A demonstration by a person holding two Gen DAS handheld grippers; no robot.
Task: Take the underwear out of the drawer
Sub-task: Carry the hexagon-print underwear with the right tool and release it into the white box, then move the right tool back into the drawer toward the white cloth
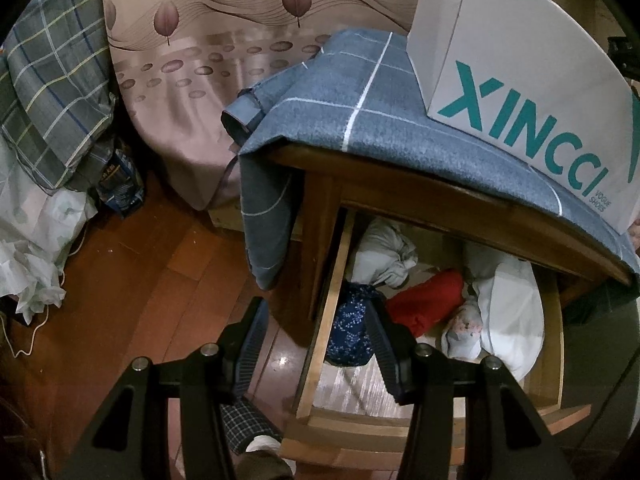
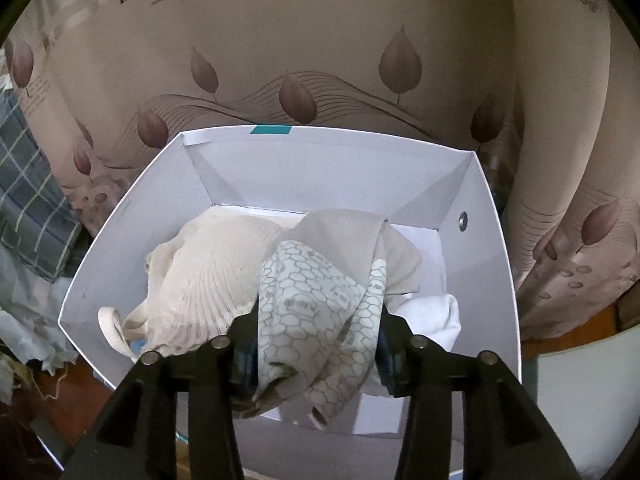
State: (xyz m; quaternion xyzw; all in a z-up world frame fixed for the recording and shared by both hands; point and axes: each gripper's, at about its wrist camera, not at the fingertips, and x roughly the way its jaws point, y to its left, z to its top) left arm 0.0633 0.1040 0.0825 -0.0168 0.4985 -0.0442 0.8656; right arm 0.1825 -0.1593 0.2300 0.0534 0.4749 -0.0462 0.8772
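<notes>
The wooden drawer is pulled out under a cloth-covered nightstand. It holds rolled underwear: a navy patterned piece, a red one, white bundles and a small floral piece. My left gripper hangs open above the drawer's left wall, holding nothing. In the right wrist view my right gripper is over an open white box. Honeycomb-patterned underwear fills the gap between its spread fingers and sags loosely into the box. A beige ribbed garment and a white cloth lie inside.
The white XINCCI shoe box stands on a blue checked cloth over the nightstand. A bed with leaf-print sheets is behind. A plaid pillow and crumpled covers lie at the left, over a wooden floor.
</notes>
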